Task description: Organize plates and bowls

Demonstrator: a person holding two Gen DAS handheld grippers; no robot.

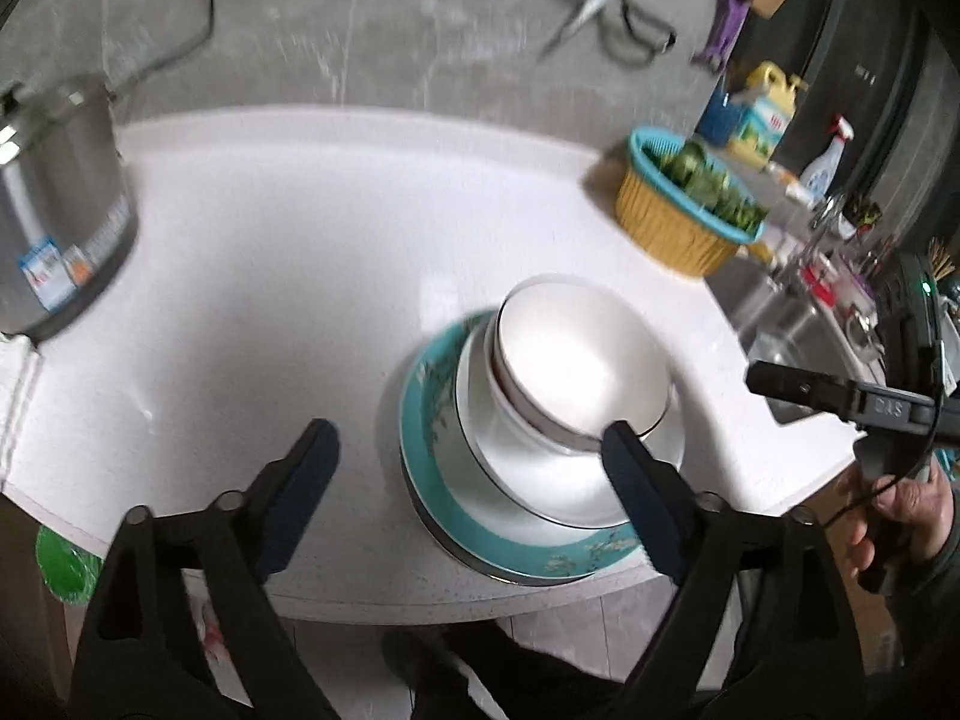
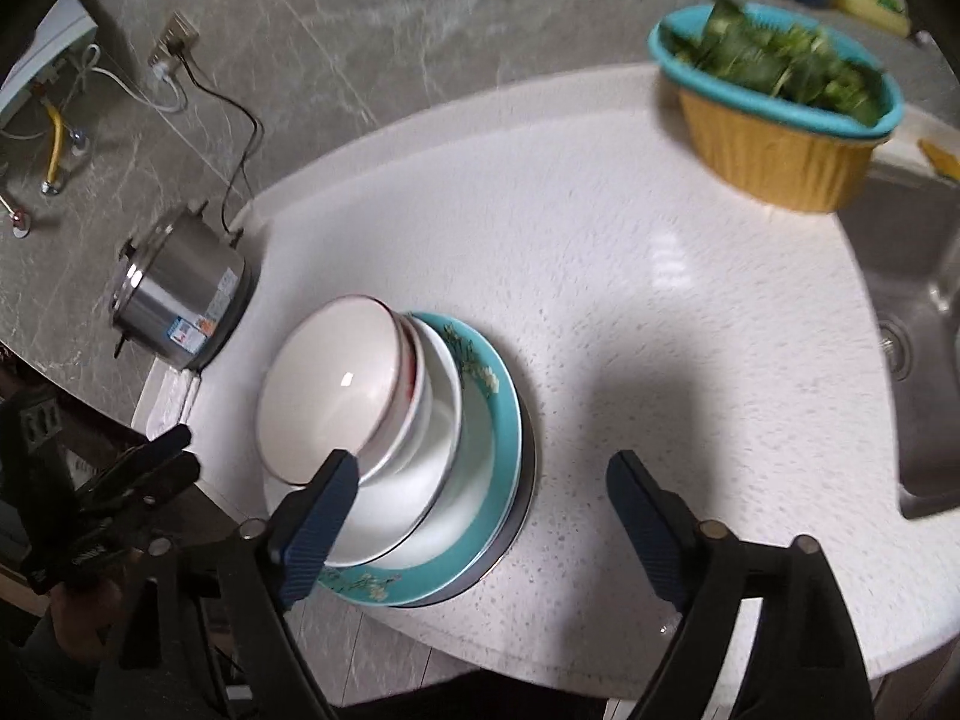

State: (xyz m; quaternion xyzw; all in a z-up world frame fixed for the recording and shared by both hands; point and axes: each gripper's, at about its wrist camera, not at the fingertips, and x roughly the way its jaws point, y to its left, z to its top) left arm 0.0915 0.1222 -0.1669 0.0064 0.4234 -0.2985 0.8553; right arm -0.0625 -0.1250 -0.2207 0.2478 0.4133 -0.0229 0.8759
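Note:
A stack of dishes stands near the counter's front edge. A teal flowered plate lies low in it, over a metal plate. On the teal plate rests a white plate, topped by nested white bowls. My left gripper hovers open above the stack's near left side, with nothing between its pads. My right gripper also stands open and empty. Its left finger is in front of the bowls and its right finger is over bare counter beside the teal plate.
A steel pot sits at the counter's far left. A yellow and teal basket of greens stands at the back right. A steel sink opens on the right. Bottles crowd behind the basket. White counter lies between pot and stack.

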